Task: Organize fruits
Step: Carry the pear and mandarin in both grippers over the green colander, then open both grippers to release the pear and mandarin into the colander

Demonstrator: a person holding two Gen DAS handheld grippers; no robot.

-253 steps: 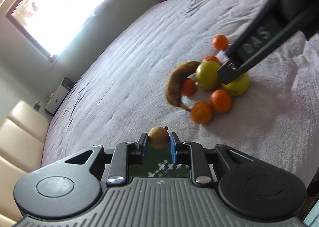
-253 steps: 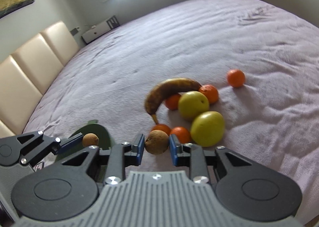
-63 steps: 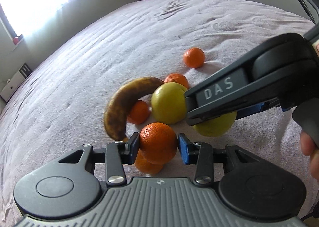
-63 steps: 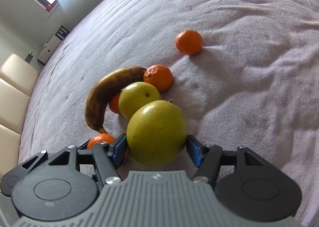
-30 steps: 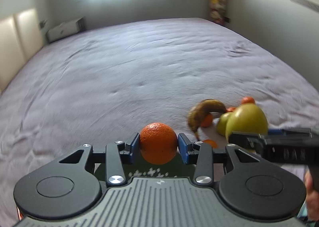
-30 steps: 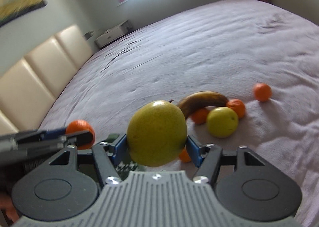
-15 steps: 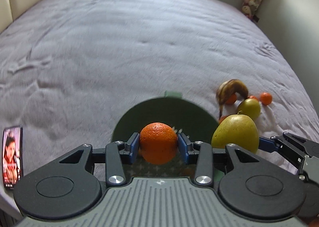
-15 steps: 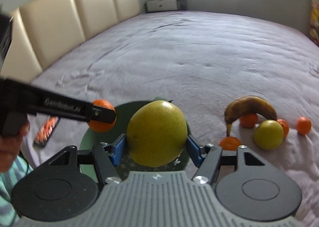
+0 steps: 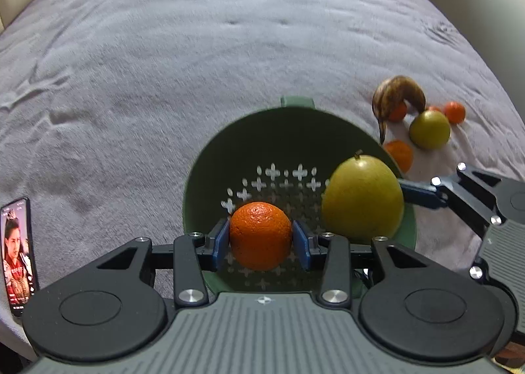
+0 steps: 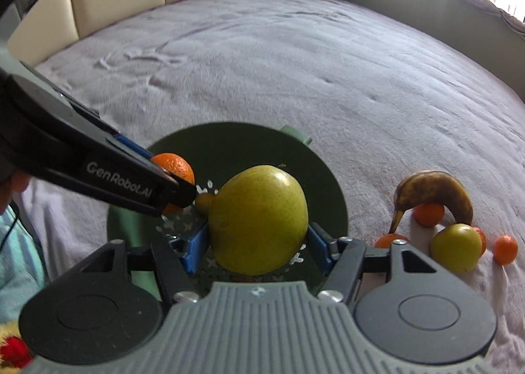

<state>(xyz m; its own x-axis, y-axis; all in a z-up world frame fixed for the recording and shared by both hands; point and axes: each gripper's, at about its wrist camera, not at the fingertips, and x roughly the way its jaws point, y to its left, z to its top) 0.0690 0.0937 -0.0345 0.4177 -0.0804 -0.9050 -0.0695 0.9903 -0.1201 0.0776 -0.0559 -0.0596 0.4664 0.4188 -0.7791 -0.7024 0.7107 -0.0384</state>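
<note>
The left gripper (image 9: 261, 239) pinches a round, bumpy orange (image 9: 260, 235) over the green plastic bowl (image 9: 295, 131) with cross-shaped holes. The right gripper (image 10: 257, 244) squeezes a smooth yellow-green pear (image 10: 259, 219) above it too. A curved brown banana (image 10: 433, 190) lies at three o'clock on the fuzzy blanket (image 9: 197, 46).

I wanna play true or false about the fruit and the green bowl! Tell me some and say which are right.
1. The left claw holds an orange. True.
2. The right claw holds a banana. False: it holds a pear; the banana lies on the bed.
3. Both held fruits are over the bowl. True.
4. The bowl is red. False: it is green.
5. A phone lies on the bed left of the bowl. True.
6. No fruit is left on the bed. False: the banana, an apple and small oranges remain.
</note>
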